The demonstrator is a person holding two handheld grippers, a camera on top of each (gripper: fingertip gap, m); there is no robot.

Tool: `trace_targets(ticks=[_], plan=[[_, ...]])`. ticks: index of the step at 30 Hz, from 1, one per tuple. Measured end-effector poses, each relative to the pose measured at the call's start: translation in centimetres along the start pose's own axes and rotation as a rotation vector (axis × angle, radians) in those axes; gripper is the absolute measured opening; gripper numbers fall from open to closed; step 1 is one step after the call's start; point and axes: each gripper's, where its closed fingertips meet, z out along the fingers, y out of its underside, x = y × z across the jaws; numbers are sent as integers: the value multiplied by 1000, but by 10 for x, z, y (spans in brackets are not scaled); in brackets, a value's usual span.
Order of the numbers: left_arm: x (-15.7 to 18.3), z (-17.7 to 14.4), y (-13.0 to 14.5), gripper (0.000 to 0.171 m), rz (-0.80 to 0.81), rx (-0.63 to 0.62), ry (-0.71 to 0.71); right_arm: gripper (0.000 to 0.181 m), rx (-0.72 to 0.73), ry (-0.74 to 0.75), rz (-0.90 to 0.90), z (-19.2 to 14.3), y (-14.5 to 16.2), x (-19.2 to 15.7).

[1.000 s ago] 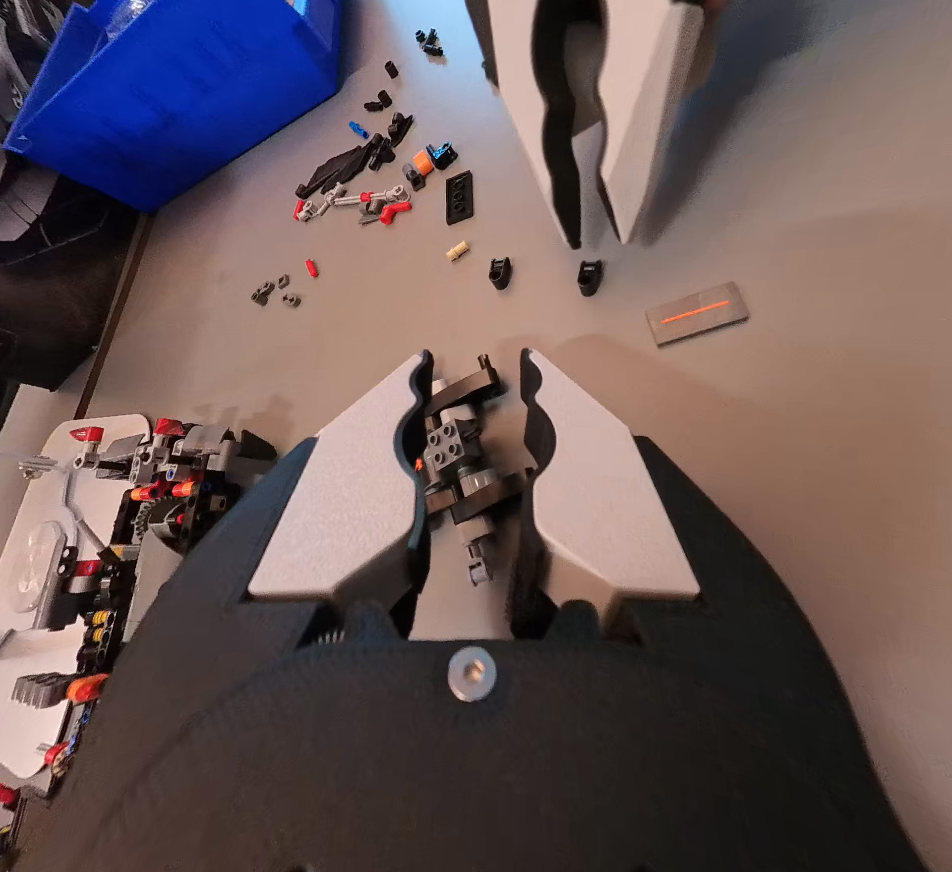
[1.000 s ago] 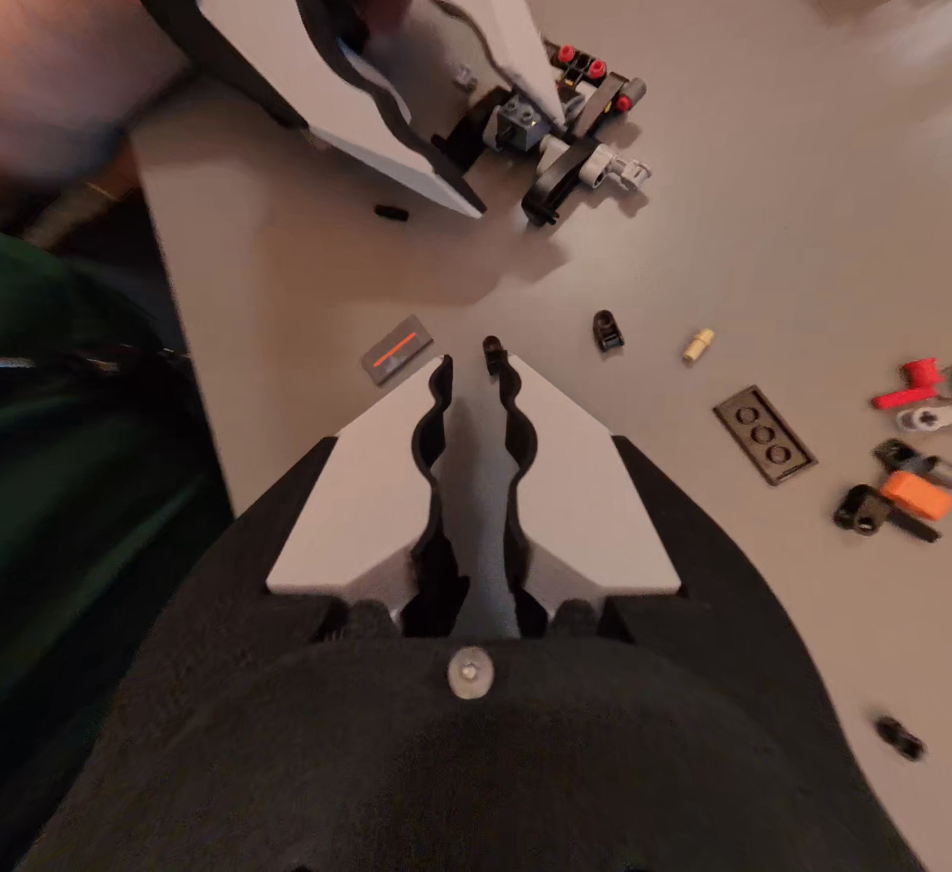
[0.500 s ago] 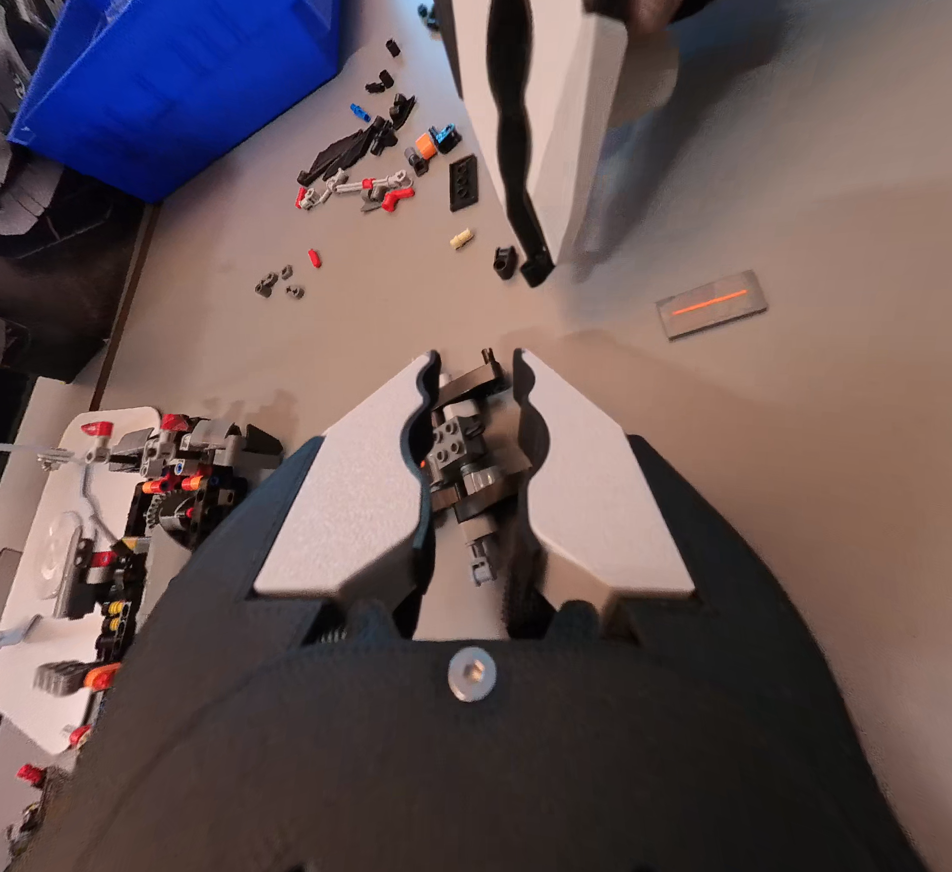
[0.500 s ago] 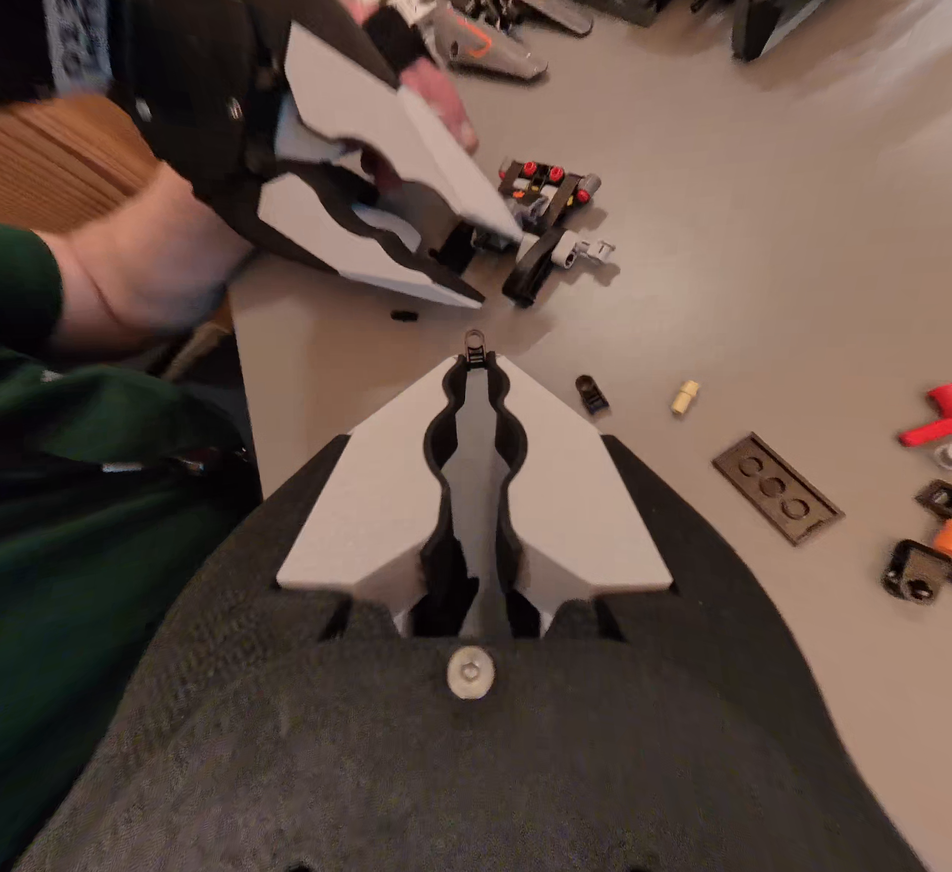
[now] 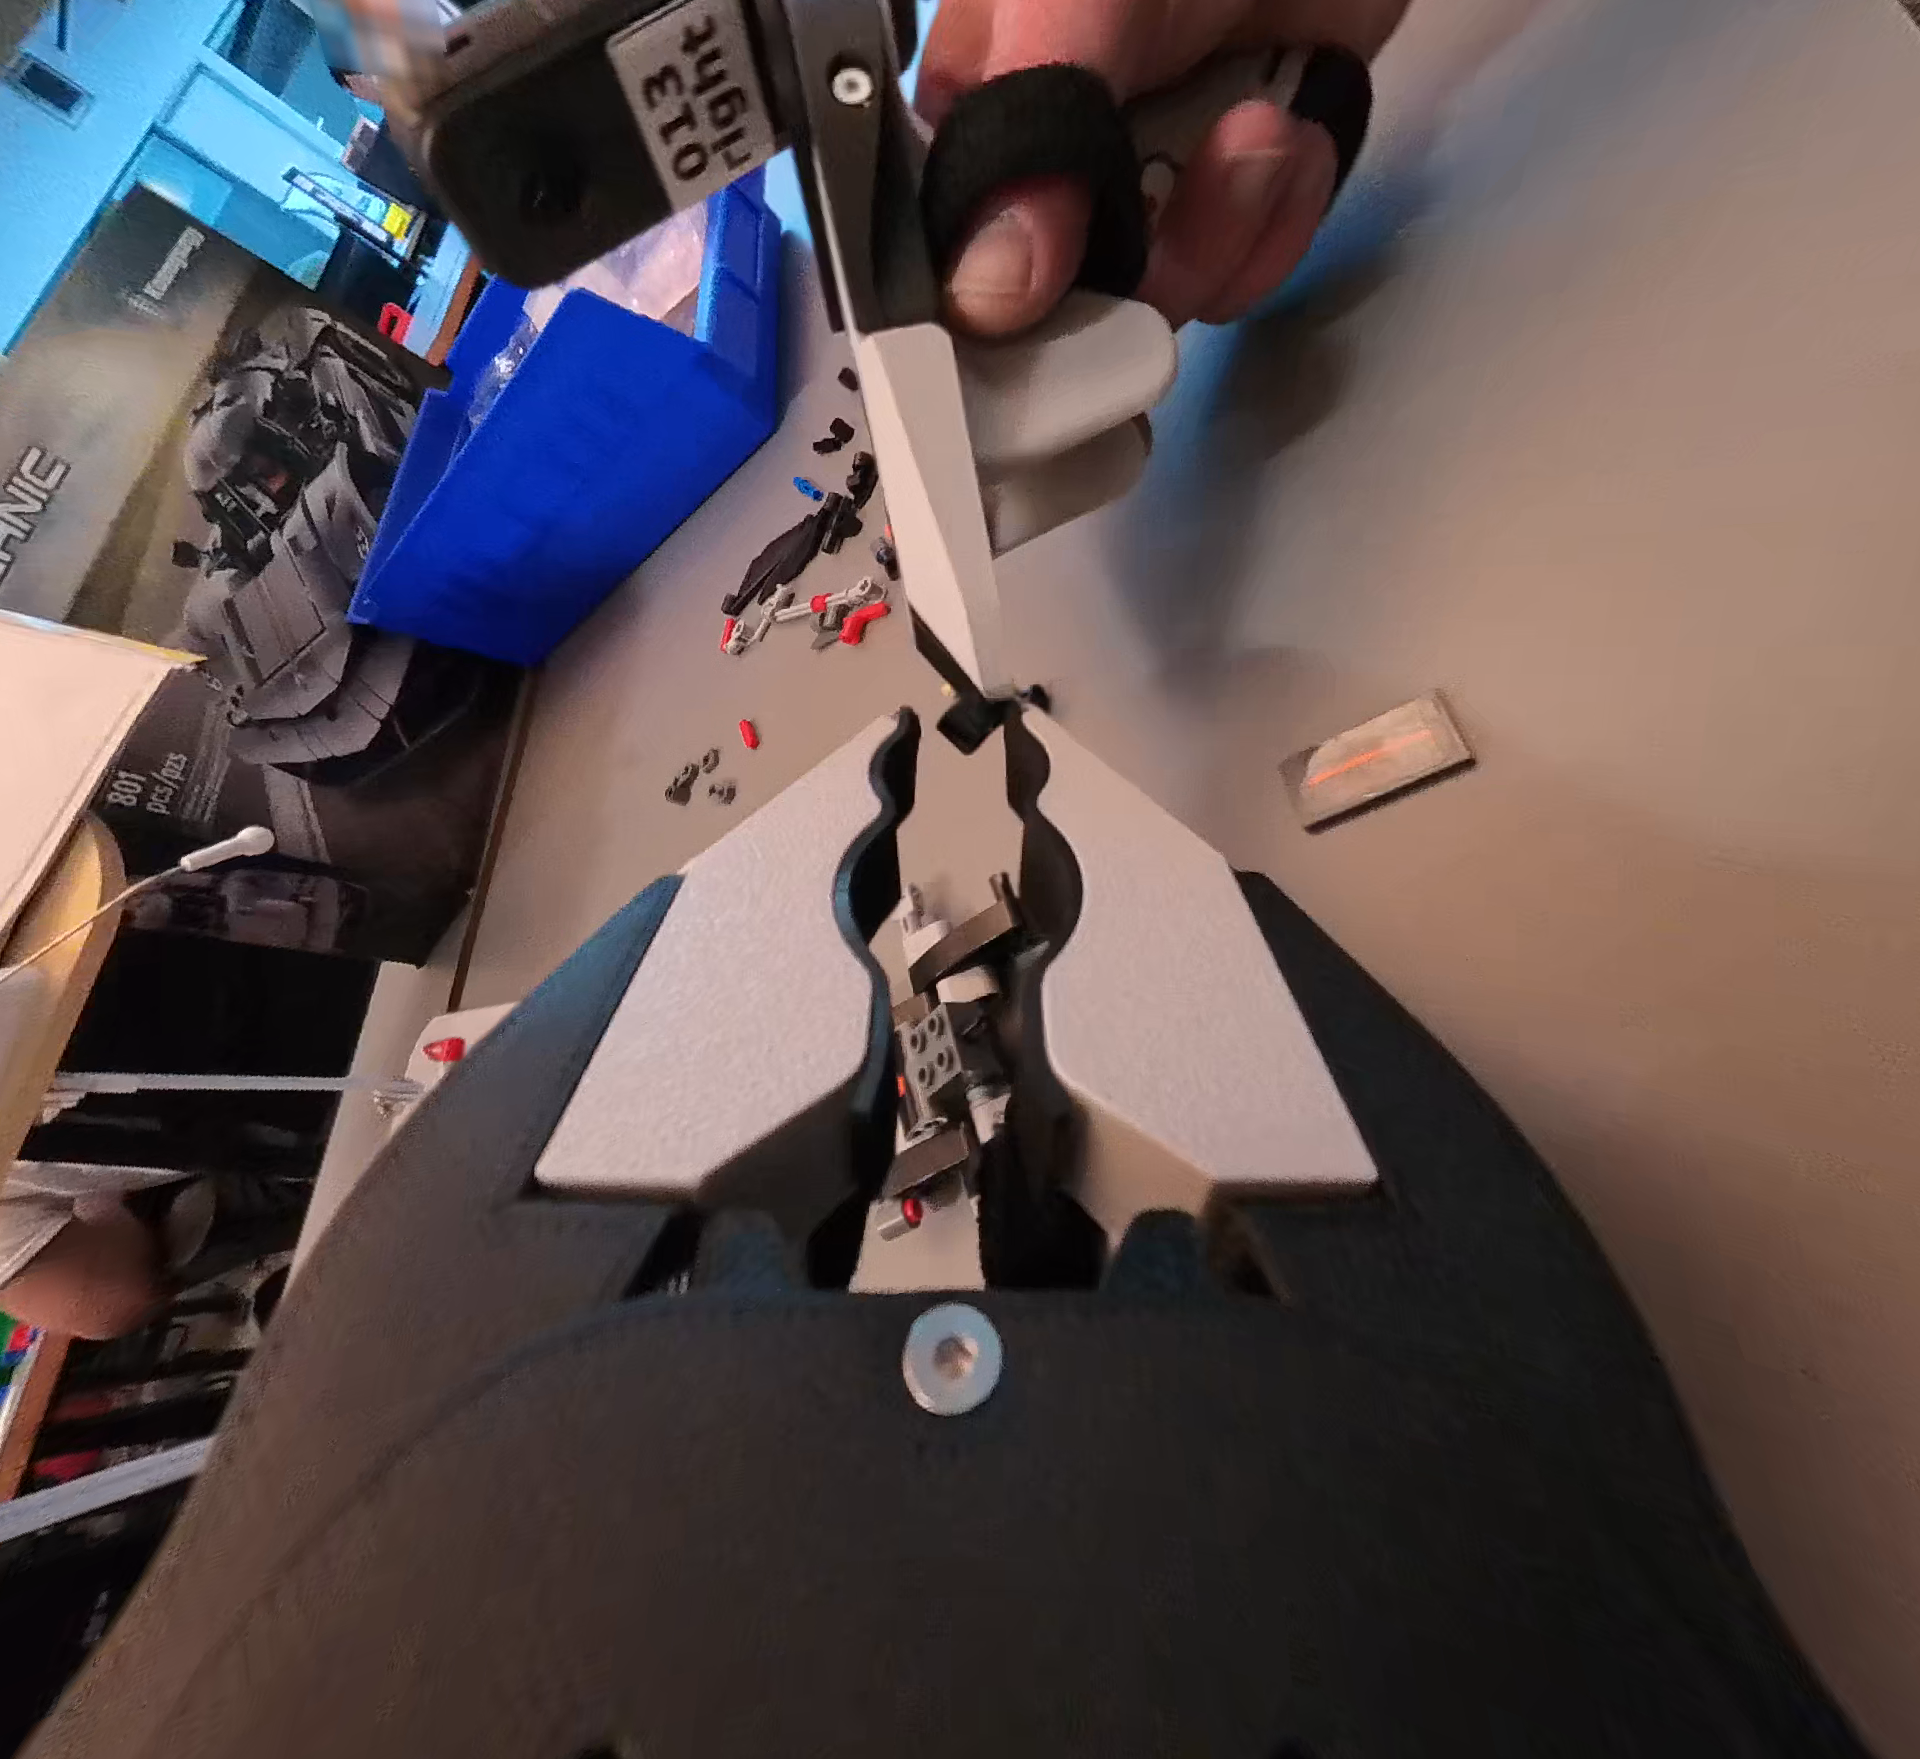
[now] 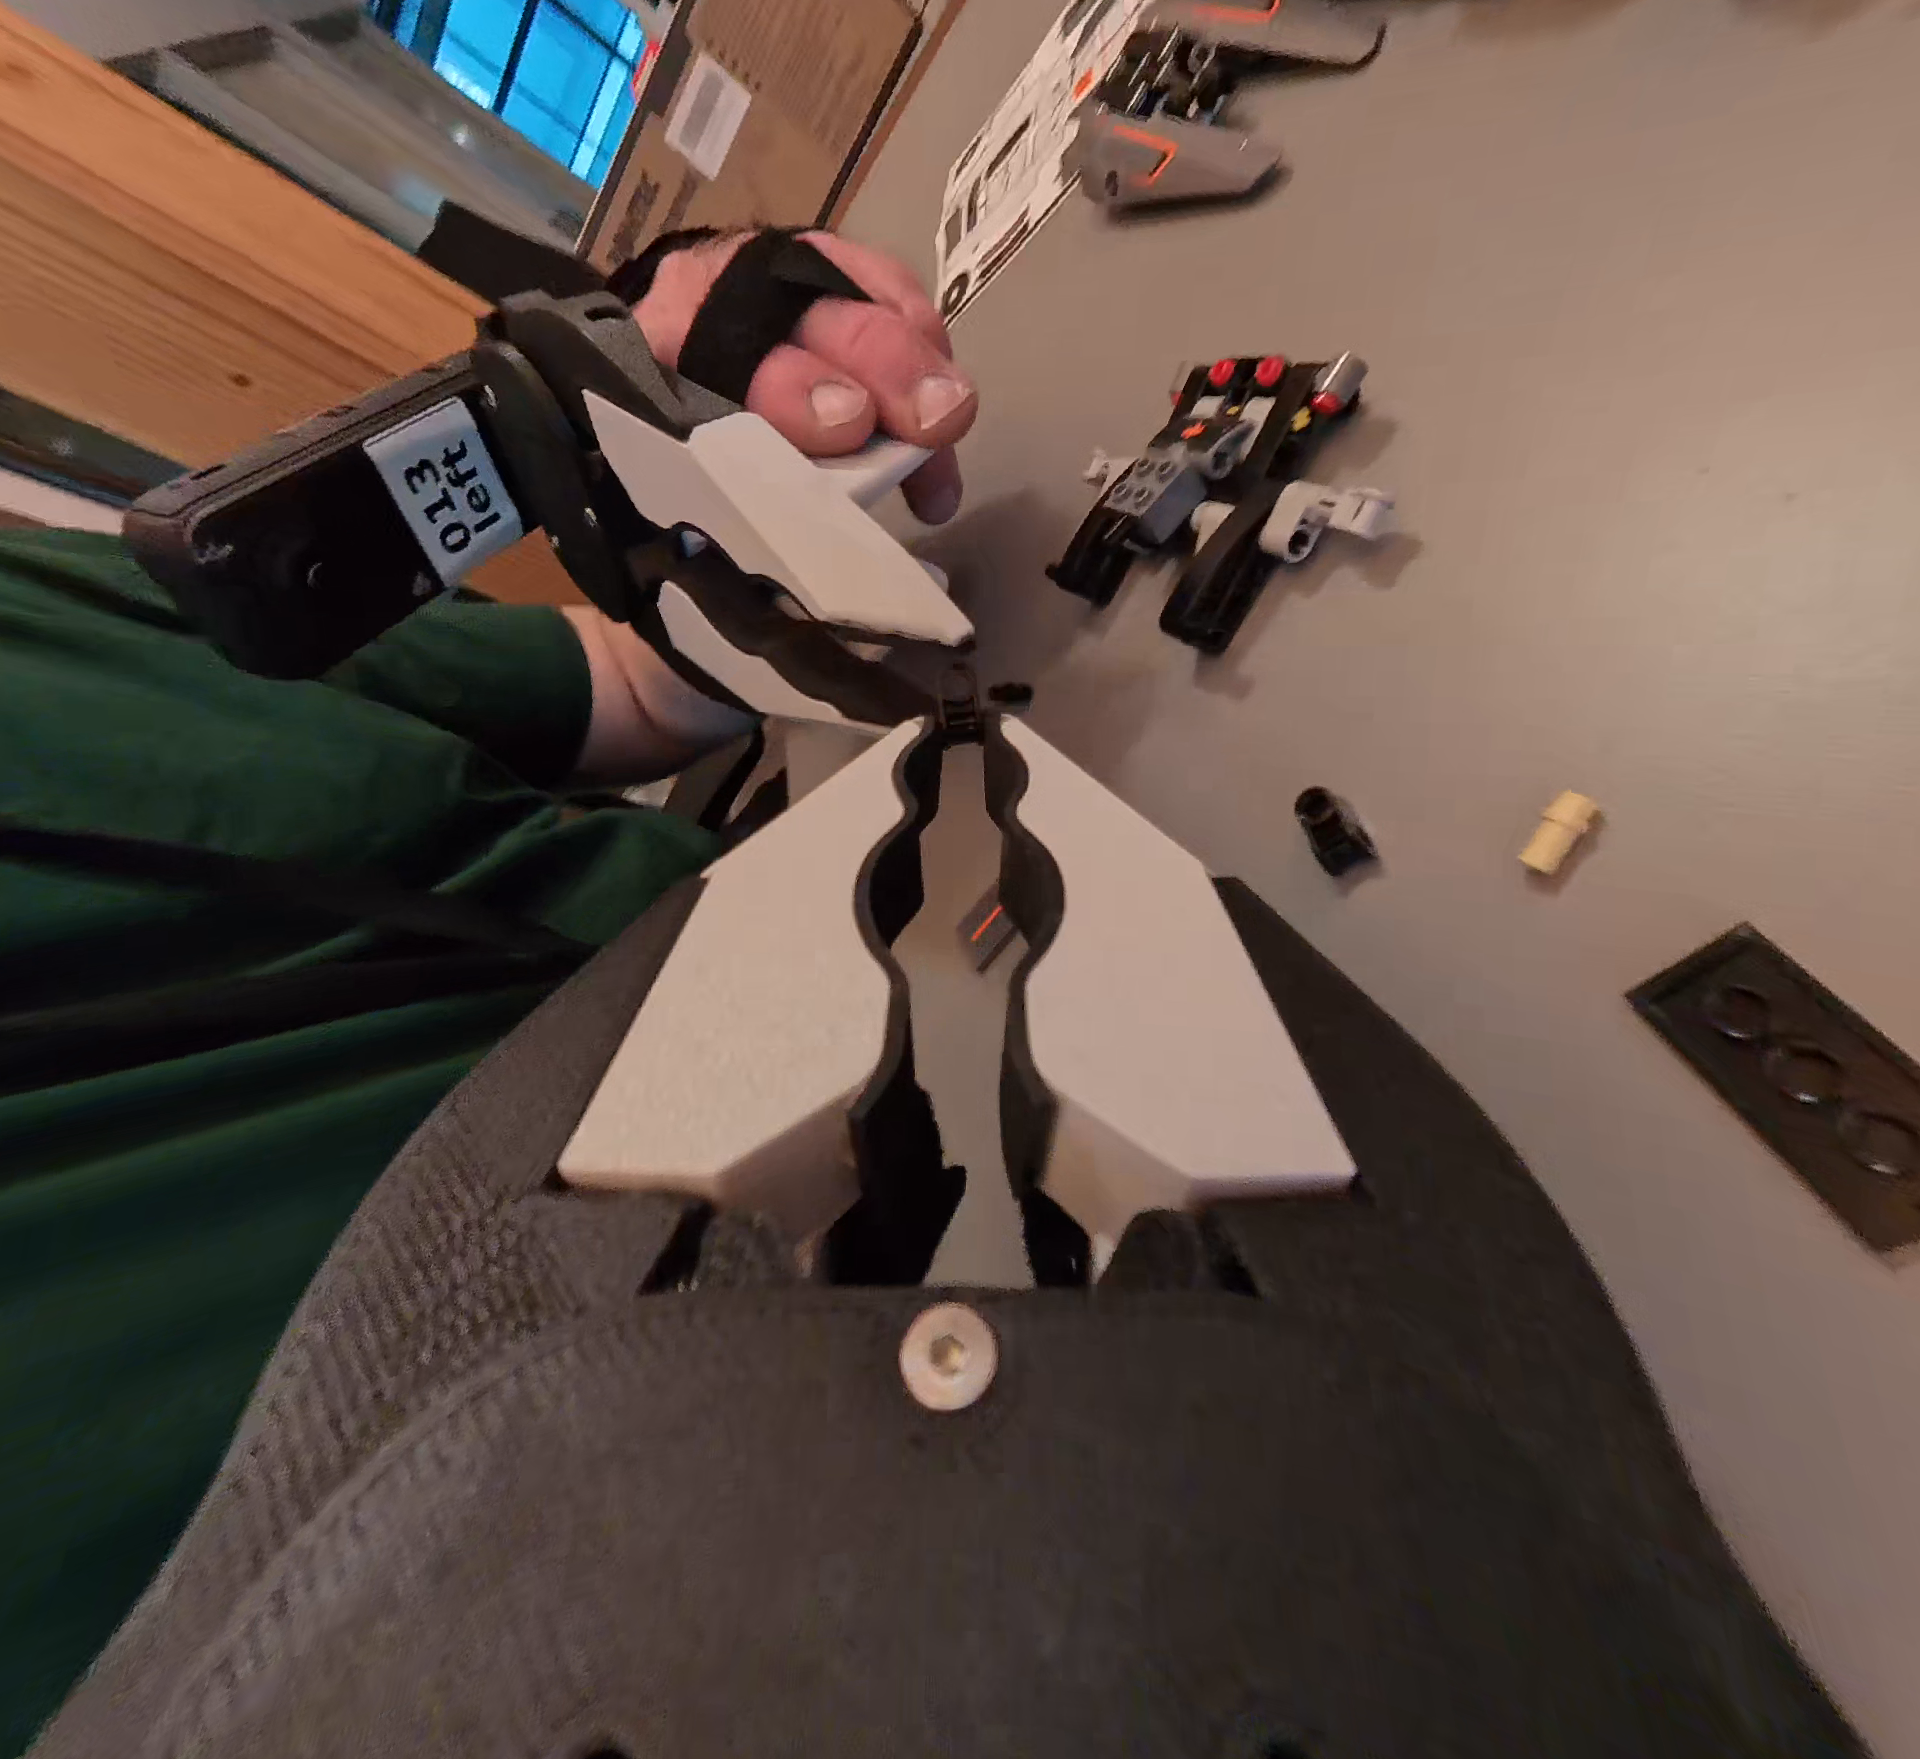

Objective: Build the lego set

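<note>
In the left wrist view, the left tool (image 5: 958, 724) is held above the desk (image 5: 1621, 514) with its fingers a little apart. A small black piece (image 5: 969, 728) is seen in the narrow gap at the tips. It lies against the right-hand finger, with a sliver of space on the other side, so no grip by this tool is shown. The right tool (image 5: 982, 686) is brought in from above, seen edge-on, and is clenched on that piece. Half a second ago the left tool was set low around the small model (image 5: 940, 1075). Now it is raised, and the model is seen lying on the desk below, between the finger roots. The model's long axis runs roughly along the fingers, its black arms pointing away from the camera. A blue bin (image 5: 582, 462) and a grey tile (image 5: 1382, 759) with an orange line are seen beyond.

In the right wrist view, the right tool (image 6: 956, 722) is closed at the tips on the black piece (image 6: 954, 683), which sticks forward along the fingers. The left tool (image 6: 951, 649) is met tip to tip. The piece was already gripped half a second ago. The small model (image 6: 1226, 483), then partly covered by the left tool, is now left in the open, well apart from both tools. Its black arms point to the lower left and its red pins to the upper right. A black plate (image 6: 1797, 1075) and a tan peg (image 6: 1558, 831) are seen to the right.
</note>
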Motion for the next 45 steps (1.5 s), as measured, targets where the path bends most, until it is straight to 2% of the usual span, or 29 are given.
trace_targets(ticks=[5,8,9,11,16,19,27,32,37,45], plan=[[8,0,0,9,26,-7,40,6,-83,-35,26,2,5,-3],[5,-3,0,8,2,-6,40,8,-57,-38,-12,2,-2,-7],[4,-4,-1,7,-28,9,46,14,-32,-26,-57,1,-6,-9],[0,-6,-5,7,-122,50,70,20,-15,50,-194,-2,-11,-11],[-3,-7,-3,8,-254,70,122,9,-108,336,-569,-3,-10,-8],[-1,-5,-2,7,-270,63,137,7,-192,428,-650,1,-3,-1],[0,-7,-1,7,-329,70,181,6,-209,543,-821,3,-5,-2],[5,-7,0,7,-326,56,210,5,-294,641,-984,6,0,0],[9,-6,1,8,-314,54,224,4,-267,576,-884,6,2,1],[2,-9,-4,13,-238,83,157,5,-84,272,-516,2,-1,-14]])
